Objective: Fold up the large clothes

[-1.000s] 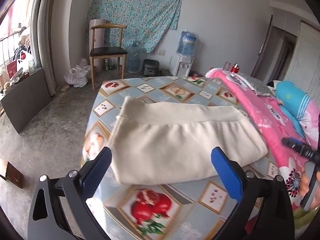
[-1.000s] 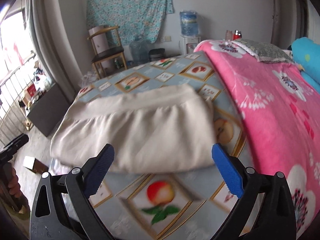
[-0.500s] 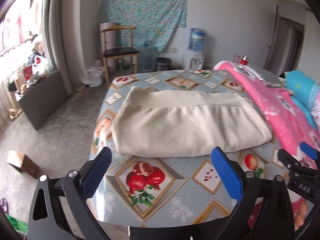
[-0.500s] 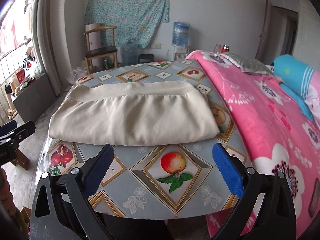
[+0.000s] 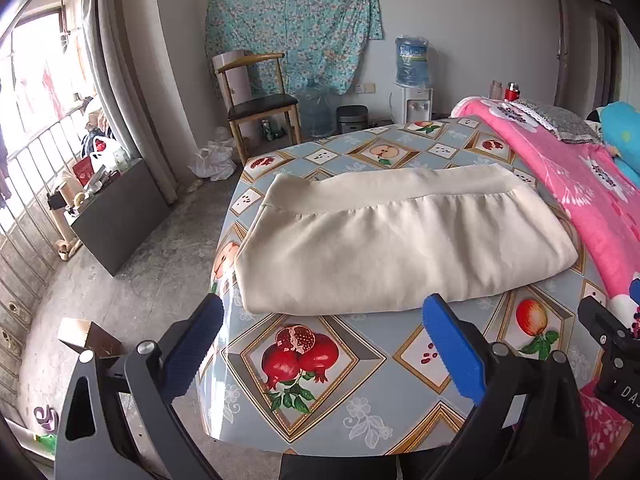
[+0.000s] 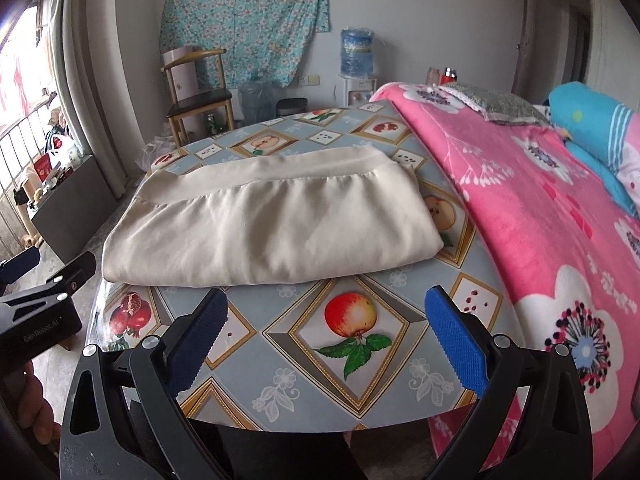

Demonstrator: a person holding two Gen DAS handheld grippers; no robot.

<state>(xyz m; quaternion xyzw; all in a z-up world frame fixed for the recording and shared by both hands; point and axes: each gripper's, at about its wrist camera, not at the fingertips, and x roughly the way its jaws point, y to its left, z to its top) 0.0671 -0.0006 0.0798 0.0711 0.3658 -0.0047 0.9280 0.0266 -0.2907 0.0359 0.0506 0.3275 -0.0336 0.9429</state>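
Nearest the cameras, the left gripper (image 5: 322,350) and the right gripper (image 6: 326,344) are held over the near edge of the table (image 5: 360,412); the jaws of each are spread wide and nothing is grasped between the blue pads. On the fruit-patterned tablecloth (image 6: 304,364), past the near edge and toward the middle of the table, one cream garment (image 5: 400,248) is seen, folded into a flat, thick rectangle with its gathered waistband along the far side. One garment is counted, and two grippers. Along the right edge of the table a pink floral blanket (image 6: 540,216) is spread. Beyond the far edge, one wooden chair (image 5: 260,108), one water dispenser (image 5: 412,80) and one floral cloth (image 5: 292,24) on the wall are visible.
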